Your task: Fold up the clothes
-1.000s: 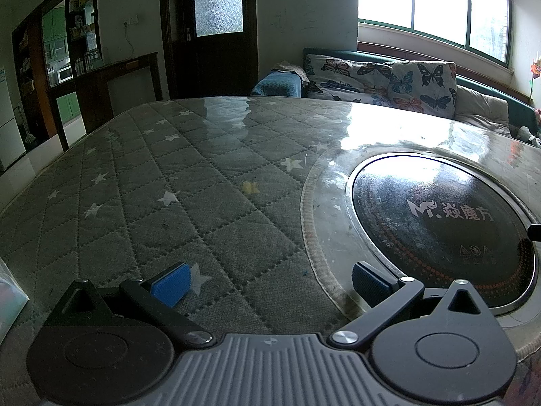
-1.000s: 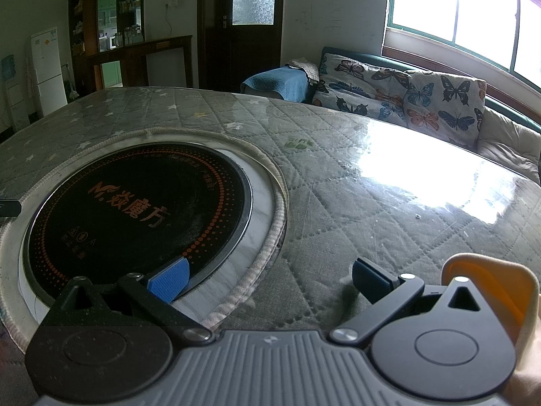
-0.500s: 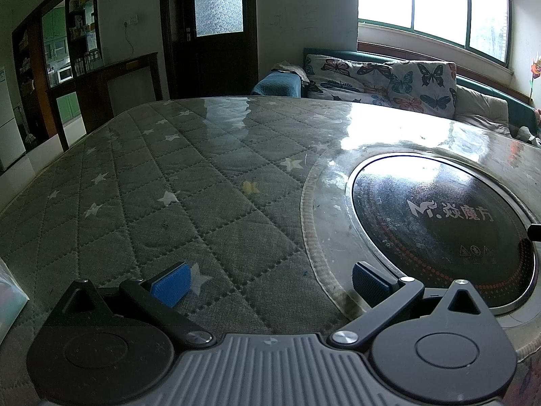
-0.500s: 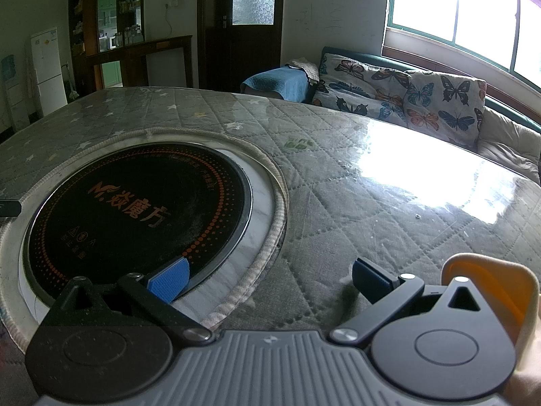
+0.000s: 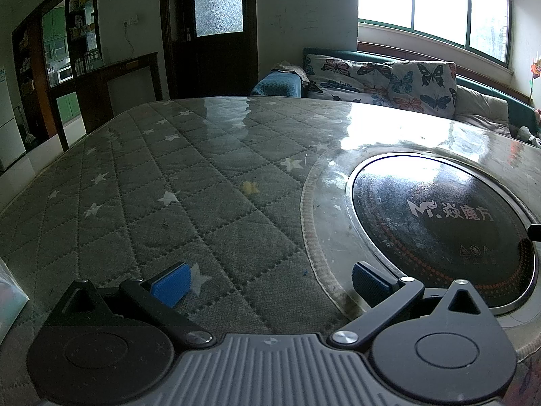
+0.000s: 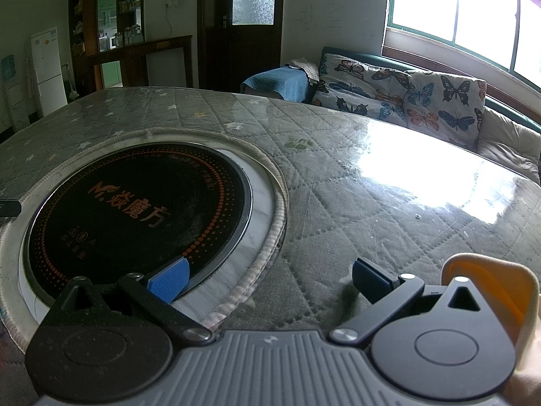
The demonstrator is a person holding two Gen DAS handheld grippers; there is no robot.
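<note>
Round table (image 5: 189, 203) under a quilted grey star-print cover and clear glossy sheet, with a black induction hob (image 6: 135, 216) set in its middle as landmark. Left claw (image 5: 267, 279) hovers low just left of the hob, fingers spread wide, grasping nothing. Right claw (image 6: 268, 279) sits at the hob's near right rim, likewise released and empty. An orange-and-cream garment (image 6: 500, 291), only partly visible, lies right of the hob, just beside the right claw's right finger, outside its jaws.
</note>
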